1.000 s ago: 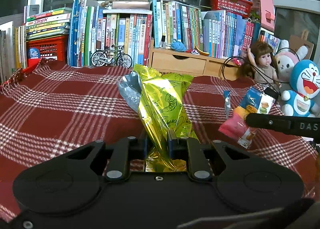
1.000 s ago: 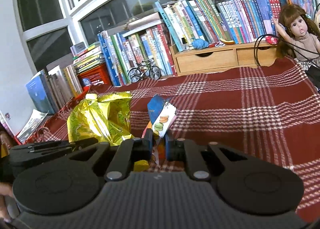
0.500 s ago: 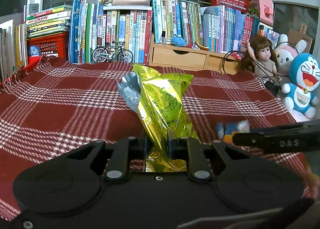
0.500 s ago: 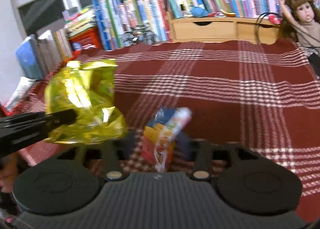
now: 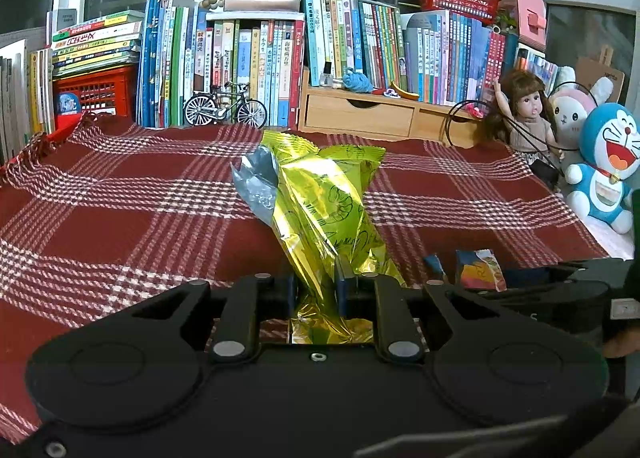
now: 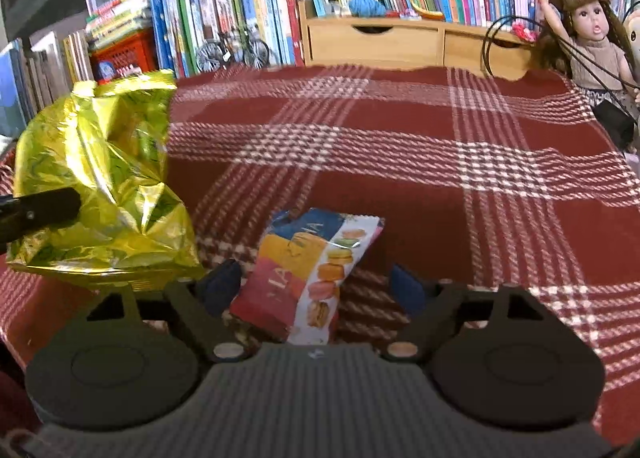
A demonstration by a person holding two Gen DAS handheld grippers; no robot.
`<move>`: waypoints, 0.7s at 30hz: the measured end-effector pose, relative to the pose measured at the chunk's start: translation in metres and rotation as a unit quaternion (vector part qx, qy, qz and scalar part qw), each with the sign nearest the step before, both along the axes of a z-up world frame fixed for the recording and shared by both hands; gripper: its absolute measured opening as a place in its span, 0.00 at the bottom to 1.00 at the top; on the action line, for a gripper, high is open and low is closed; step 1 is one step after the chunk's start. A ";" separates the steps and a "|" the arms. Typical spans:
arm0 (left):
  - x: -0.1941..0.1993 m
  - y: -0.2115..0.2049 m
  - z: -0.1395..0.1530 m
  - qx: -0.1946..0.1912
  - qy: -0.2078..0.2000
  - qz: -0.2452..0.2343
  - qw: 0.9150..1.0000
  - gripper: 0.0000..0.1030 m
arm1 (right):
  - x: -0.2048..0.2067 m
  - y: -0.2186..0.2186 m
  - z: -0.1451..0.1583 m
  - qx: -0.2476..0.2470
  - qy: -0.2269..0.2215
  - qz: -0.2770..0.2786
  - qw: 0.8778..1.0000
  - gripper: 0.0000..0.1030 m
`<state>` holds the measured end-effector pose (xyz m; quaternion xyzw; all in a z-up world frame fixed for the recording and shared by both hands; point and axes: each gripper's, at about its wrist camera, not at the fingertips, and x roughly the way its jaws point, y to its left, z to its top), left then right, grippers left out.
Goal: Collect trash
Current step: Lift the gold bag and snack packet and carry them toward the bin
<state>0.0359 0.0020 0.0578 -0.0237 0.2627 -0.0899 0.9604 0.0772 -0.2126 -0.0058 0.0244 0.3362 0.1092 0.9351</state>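
- The left gripper is pinching the yellow foil bag near its lower end; the bag stands up from between the closed fingers, above the red plaid cloth, with a grey crumpled flap at its upper left.
- The right gripper has its fingers spread wide apart, and the macaron wrapper sits between them without either blue pad visibly touching it (whether it rests on the cloth or leans on the gripper body I cannot tell).
- From the left wrist view the wrapper shows just to the right of the foil bag, low over the cloth, next to the dark shape of the right gripper.
- Both pieces look like empty snack packaging: very light, thin, crinkly film with no stiffness. The foil bag is glossy and probably slippery, so a pinch on a folded or crimped part should hold better than one on a single smooth layer.
- For the wrapper, the best place to take hold seems to be its middle or lower body, which already lies between the open fingers; the crimped top edge is flatter and would likely slide out more easily.
- Neither piece is fragile, so a firm squeeze would do no harm.
- No bin or bag for the trash shows in either view.
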 end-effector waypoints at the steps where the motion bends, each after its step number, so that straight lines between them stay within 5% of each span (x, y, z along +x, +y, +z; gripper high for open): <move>1: 0.000 0.000 0.000 0.001 -0.002 0.000 1.000 0.17 | -0.003 0.000 0.001 0.005 -0.006 0.006 1.000 0.75; 4: 0.000 -0.001 0.000 0.003 -0.006 -0.004 1.000 0.17 | -0.009 0.004 0.005 0.006 -0.020 0.019 1.000 0.51; 21: -0.028 0.010 0.004 -0.011 -0.011 -0.021 1.000 0.17 | -0.055 0.007 0.034 0.011 -0.074 0.063 0.995 0.48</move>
